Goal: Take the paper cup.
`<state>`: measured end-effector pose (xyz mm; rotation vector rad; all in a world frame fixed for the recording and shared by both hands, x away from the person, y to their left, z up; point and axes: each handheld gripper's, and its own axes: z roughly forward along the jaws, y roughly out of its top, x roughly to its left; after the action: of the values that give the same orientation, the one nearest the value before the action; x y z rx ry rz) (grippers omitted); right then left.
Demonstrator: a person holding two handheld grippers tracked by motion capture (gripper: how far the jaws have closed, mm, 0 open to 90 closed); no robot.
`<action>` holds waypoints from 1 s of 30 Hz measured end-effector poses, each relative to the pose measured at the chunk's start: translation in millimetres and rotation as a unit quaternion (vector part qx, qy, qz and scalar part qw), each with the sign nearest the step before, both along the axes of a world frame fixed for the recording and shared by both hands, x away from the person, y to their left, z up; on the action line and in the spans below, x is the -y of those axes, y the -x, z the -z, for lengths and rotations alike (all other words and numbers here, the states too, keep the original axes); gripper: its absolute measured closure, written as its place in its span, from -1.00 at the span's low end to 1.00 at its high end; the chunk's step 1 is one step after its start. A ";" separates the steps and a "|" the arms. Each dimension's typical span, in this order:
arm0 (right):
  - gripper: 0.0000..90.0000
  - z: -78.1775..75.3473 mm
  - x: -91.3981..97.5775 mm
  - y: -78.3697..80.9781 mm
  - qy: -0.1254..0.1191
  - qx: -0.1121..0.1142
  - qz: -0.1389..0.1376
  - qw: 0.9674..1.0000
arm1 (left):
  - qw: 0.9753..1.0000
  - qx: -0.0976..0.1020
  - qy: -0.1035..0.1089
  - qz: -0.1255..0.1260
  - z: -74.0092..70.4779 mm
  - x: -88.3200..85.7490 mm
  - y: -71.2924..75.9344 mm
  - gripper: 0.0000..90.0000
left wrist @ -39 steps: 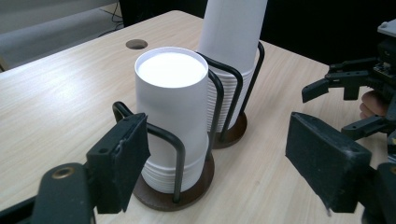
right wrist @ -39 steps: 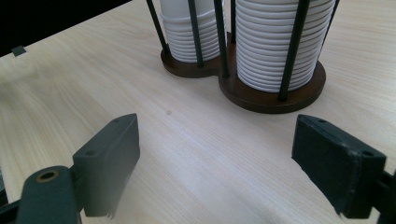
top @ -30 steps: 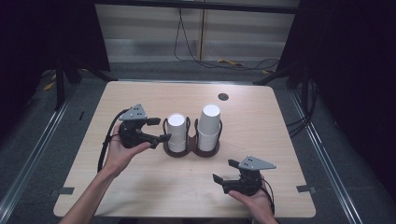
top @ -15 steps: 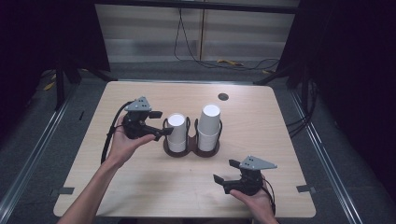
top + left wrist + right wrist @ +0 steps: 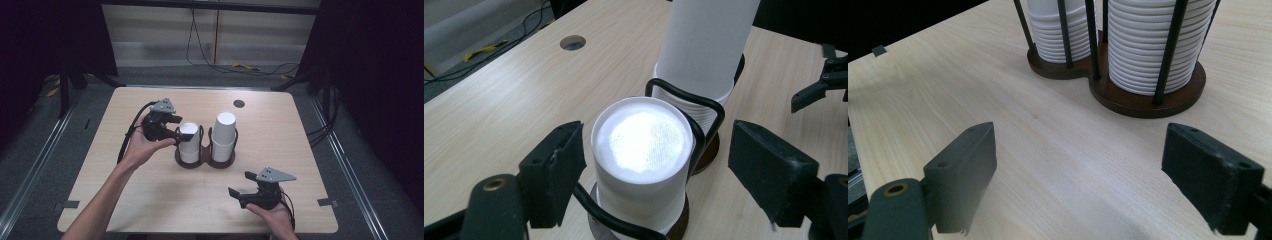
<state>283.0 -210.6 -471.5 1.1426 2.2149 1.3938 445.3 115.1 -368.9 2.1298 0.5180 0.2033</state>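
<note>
White paper cup stacks (image 5: 189, 141) in a dark wooden wire-framed holder (image 5: 205, 159).
Left gripper (image 5: 659, 165) straddles the shorter stack, jaws just closing, pads clear; a black wire loop (image 5: 696, 112) crosses behind it. Right gripper (image 5: 1078, 175) gapes, holding nothing.

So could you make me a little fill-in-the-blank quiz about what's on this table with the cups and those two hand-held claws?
1. The two stacks of white paper cups stand in a dark wooden holder with black wire uprights, and the taller stack is on the ____ side in the high view.
2. The left gripper has its jaws on either side of the ____ stack.
3. The right gripper has ____ between its jaws.
4. The round hole in the light wooden table lies ____ the holder in the high view.

Missing words: right; shorter; nothing; beyond
</note>
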 end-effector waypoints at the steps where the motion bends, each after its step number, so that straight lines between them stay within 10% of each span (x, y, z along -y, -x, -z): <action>1: -0.69 0.0 0.0 0.1 0.002 -0.001 0.000 1.000 | 1.000 0.001 -0.006 -0.001 0.1 0.6 -0.7 -0.49; 30: -0.68 1.9 0.6 -0.3 0.007 -0.005 0.002 1.000 | 0.998 -0.024 -0.066 0.007 18.2 15.3 -18.2 -0.42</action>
<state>283.3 -211.2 -473.4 1.1495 2.2245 1.3729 463.5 99.8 -387.1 2.2706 0.5301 0.1820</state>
